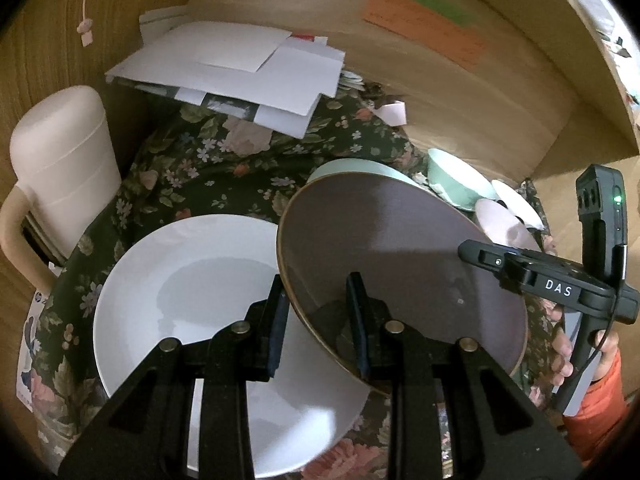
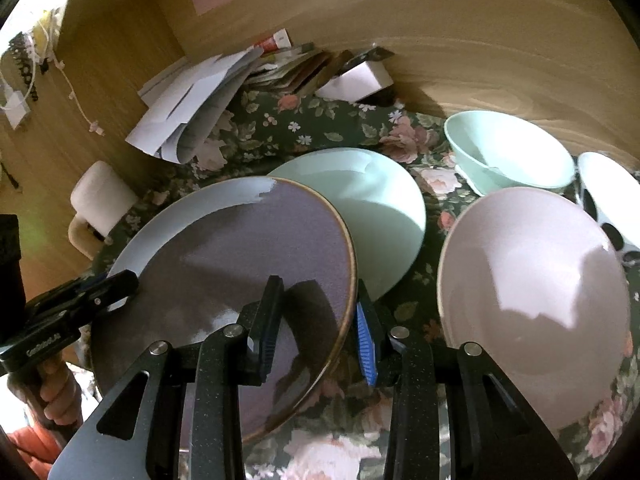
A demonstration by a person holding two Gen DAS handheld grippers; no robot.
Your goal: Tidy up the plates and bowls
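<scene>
Purple plate [image 1: 400, 264] tilted over white plate [image 1: 192, 280], rim pinched by left gripper [image 1: 318, 320] and right gripper [image 2: 320, 328].

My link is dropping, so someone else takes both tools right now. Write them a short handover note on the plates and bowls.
Left tool: shut on the rim of the grey plate.
Right tool: shut on the same plate's opposite rim.
The grey plate is tilted and overlaps the white plate. The mint plate lies behind it.
The mint bowl, pink bowl and spotted bowl are on the right, not nested.
Done: no finished stack visible.
Left: probably set the grey plate on a plate pile, then nest the bowls.
</scene>
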